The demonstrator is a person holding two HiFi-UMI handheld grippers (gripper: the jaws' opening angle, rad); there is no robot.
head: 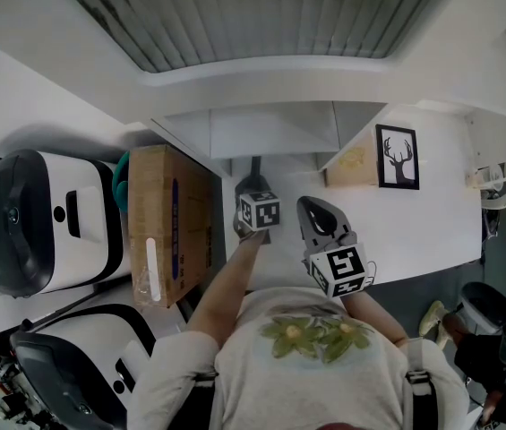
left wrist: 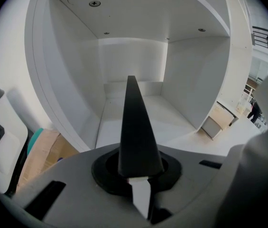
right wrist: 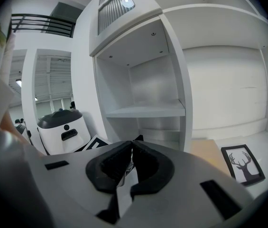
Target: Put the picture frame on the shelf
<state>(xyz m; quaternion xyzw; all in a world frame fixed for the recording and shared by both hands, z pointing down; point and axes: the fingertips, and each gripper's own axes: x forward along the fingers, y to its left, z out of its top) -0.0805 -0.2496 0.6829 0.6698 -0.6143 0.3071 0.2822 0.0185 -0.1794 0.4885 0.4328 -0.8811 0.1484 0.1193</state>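
Nearest to hand is the person's shirt, printed with green leaves; both arms extend forward from it.

**Gripper state.** The left gripper points into an open compartment of the shelf. Its fingers are closed together with nothing between them. The right gripper is held beside it, and its fingers are likewise closed on nothing.

**Task status.** Judged as not begun. The picture frame lies flat on the white desk, to the right of the shelf and well apart from both grippers, with a tan board just beside it. No compartment seen from either gripper holds anything. What remains is to open one set of fingers, reach right, grip the frame, carry it across and set it in a compartment.

**Markings.** The frame shows a black stag's head and no words. Each gripper cube bears square black-and-white markers (patterns, not text). The cardboard box carries a blue mark and a pale label, both too small to read.
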